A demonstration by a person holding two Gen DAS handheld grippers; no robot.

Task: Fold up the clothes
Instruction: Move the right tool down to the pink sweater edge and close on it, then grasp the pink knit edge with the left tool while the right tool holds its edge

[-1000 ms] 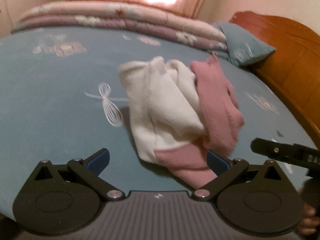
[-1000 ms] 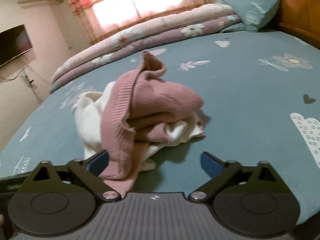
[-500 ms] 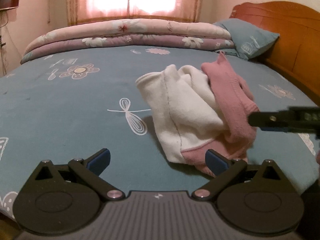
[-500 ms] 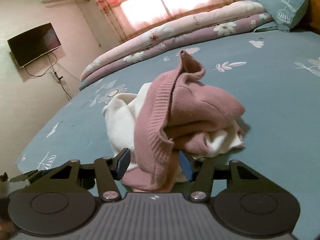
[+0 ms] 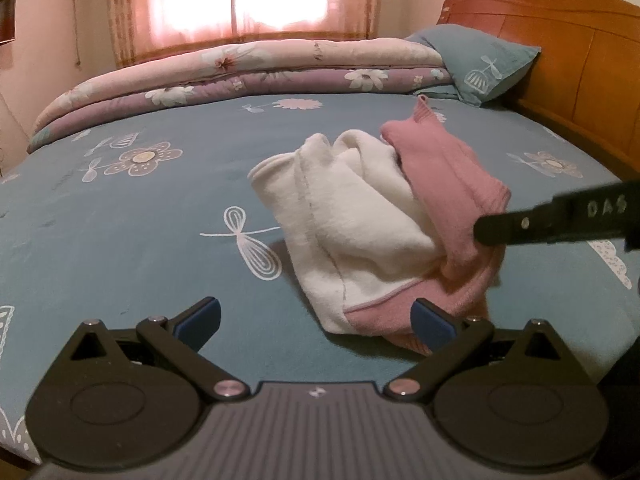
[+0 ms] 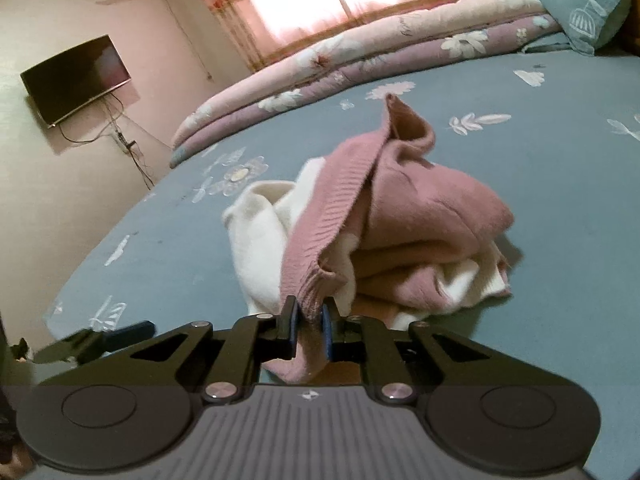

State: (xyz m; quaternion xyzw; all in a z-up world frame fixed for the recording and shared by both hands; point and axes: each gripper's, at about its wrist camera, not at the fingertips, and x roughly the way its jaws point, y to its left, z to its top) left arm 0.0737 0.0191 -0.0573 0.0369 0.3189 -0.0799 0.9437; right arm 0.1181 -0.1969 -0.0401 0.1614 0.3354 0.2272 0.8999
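A crumpled pink and white garment (image 5: 384, 216) lies in a heap on the teal bedsheet (image 5: 140, 240). In the right wrist view the same garment (image 6: 404, 236) shows its pink ribbed hem, and my right gripper (image 6: 309, 314) is shut on that hem at the heap's near edge. My left gripper (image 5: 316, 318) stands open just short of the heap, its right blue pad near the pink bottom corner, nothing between its fingers. The right gripper's black arm (image 5: 560, 220) crosses the left wrist view at the right, against the pink part.
A rolled floral quilt (image 5: 240, 76) lies along the bed's far side, with a teal pillow (image 5: 480, 64) against the wooden headboard (image 5: 560, 52). A wall television (image 6: 76, 78) with hanging cables and the floor are left of the bed. The left gripper's finger (image 6: 100, 340) shows low at the left.
My right gripper went from open to shut on the pink hem after moving in on it. The left gripper drew back a little and stayed open.
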